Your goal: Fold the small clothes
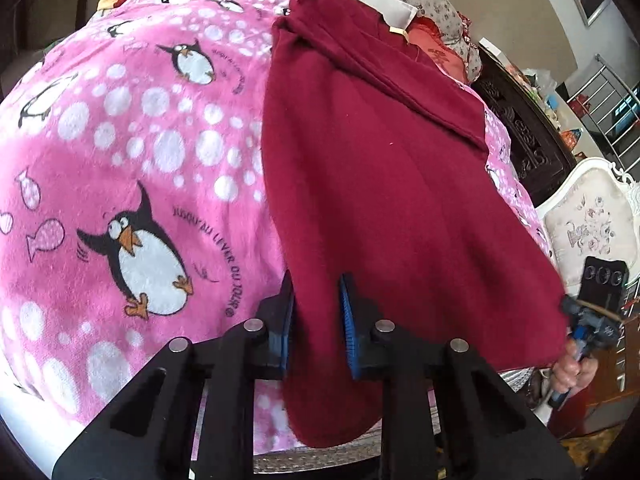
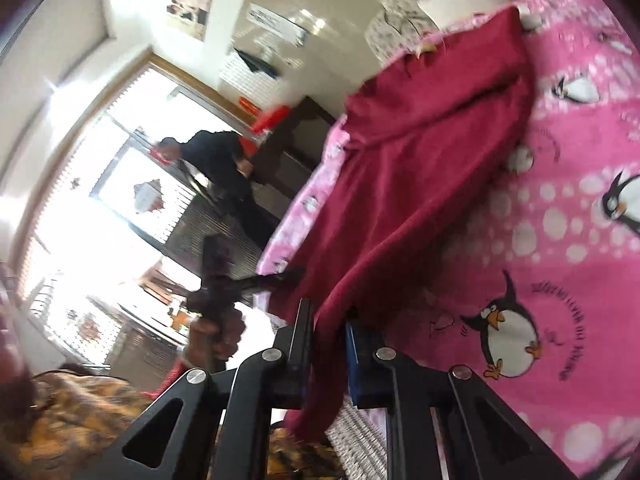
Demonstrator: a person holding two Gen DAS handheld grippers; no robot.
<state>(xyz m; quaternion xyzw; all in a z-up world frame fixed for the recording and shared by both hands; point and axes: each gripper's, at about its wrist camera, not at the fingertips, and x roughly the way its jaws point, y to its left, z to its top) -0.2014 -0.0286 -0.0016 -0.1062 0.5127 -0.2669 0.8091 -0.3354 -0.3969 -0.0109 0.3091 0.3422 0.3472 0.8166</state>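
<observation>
While both the left gripper (image 1: 316, 320) and right gripper (image 2: 330, 344) are pinching the near hem of the dark red fleece garment (image 1: 380, 184) lying along the pink penguin-print blanket's (image 1: 132, 152) near edge, thin bites are risking slipping and spoiling the fold.

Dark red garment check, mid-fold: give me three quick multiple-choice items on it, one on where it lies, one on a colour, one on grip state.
1. The dark red garment lies on:
A. a pink penguin blanket
B. a bare wooden floor
C. a white chair

2. The pads of the left gripper are:
A. yellow
B. blue
C. white

3. The right gripper is:
A. open, well above the cloth
B. shut on nothing
C. shut on the garment's near edge

Answers:
1 A: the pink penguin blanket spreads out under the garment and beside it.
2 B: blue pads show on either side of the pinched cloth.
3 C: the right wrist view shows cloth clamped between the fingers and hanging below them.
</observation>
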